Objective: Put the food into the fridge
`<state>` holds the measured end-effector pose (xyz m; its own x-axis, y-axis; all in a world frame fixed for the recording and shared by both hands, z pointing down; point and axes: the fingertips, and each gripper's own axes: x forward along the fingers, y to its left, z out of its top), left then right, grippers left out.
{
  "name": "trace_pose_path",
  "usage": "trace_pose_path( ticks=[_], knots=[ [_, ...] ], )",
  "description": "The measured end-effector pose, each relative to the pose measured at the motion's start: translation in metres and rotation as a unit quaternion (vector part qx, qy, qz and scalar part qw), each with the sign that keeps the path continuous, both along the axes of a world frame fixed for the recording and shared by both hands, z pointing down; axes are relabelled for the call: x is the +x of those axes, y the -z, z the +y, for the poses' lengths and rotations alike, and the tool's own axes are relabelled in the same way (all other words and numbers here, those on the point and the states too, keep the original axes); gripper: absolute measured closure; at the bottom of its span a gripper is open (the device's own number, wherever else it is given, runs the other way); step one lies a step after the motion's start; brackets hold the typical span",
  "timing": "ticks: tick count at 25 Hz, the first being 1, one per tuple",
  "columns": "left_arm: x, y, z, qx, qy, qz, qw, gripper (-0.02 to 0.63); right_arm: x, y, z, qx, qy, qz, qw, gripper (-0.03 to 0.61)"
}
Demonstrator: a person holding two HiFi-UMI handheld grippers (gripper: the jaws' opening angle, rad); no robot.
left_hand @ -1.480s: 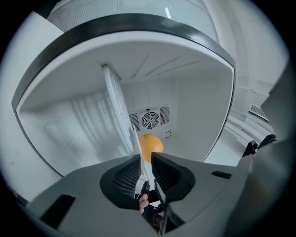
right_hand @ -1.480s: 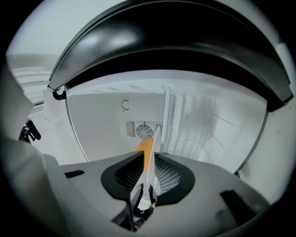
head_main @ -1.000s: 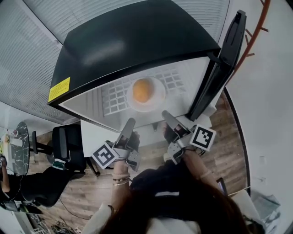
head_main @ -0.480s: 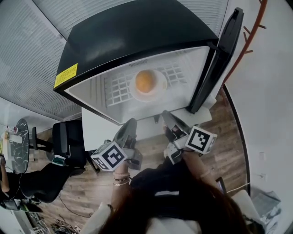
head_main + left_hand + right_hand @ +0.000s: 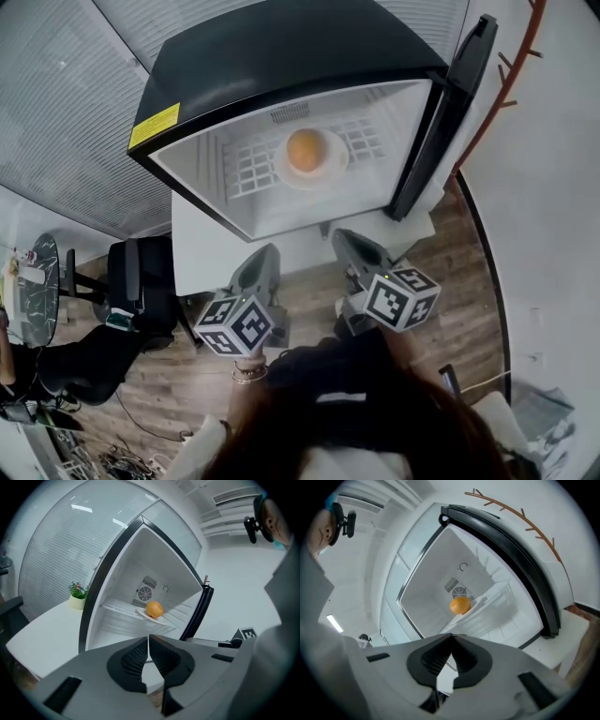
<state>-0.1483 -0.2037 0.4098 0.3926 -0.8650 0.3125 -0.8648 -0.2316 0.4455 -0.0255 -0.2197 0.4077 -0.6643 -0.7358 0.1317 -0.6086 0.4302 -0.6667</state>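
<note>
An orange rests on a white plate on the wire shelf inside the open black mini fridge. The same orange shows in the left gripper view and, as orange, in the right gripper view. The fridge door stands open at the right. My left gripper is shut and empty, below and in front of the fridge. My right gripper is shut and empty too, just below the fridge's front edge. Both are well clear of the orange.
The fridge stands on a white cabinet over a wood floor. A black office chair is at the left. A small potted plant sits on the white surface left of the fridge. A white wall runs along the right.
Both grippers have drawn back from the fridge opening toward me, and the head view has shifted so the fridge sits higher and further off. The orange and plate stay on the shelf.
</note>
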Motion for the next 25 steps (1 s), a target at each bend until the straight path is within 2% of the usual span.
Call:
trace_pose_path(
  ticks=[3,5,8,11,15,25],
  knots=[
    [-0.003,0.002,0.011,0.005,0.0,-0.02,0.9998,0.603,-0.005,-0.001,0.011,0.014,0.005,0.039,0.999,0.588],
    [-0.005,0.001,0.018,0.004,0.001,-0.023,0.9997,0.603,-0.008,-0.002,0.018,0.038,0.009,0.084,0.996,0.588],
    [-0.009,0.001,0.029,0.005,0.004,-0.027,0.9996,0.603,-0.013,0.0,0.028,0.079,0.011,0.148,0.986,0.584],
    [-0.012,0.0,0.039,0.005,0.004,-0.029,0.9996,0.604,-0.017,0.001,0.038,0.094,0.011,0.171,0.981,0.584],
    [-0.016,0.0,0.05,0.004,0.008,-0.027,0.9996,0.604,-0.019,0.004,0.048,0.125,0.004,0.225,0.966,0.584],
    [-0.023,0.001,0.082,0.01,0.012,-0.027,0.9995,0.62,-0.024,0.007,0.079,0.14,-0.005,0.265,0.954,0.584]
  ],
)
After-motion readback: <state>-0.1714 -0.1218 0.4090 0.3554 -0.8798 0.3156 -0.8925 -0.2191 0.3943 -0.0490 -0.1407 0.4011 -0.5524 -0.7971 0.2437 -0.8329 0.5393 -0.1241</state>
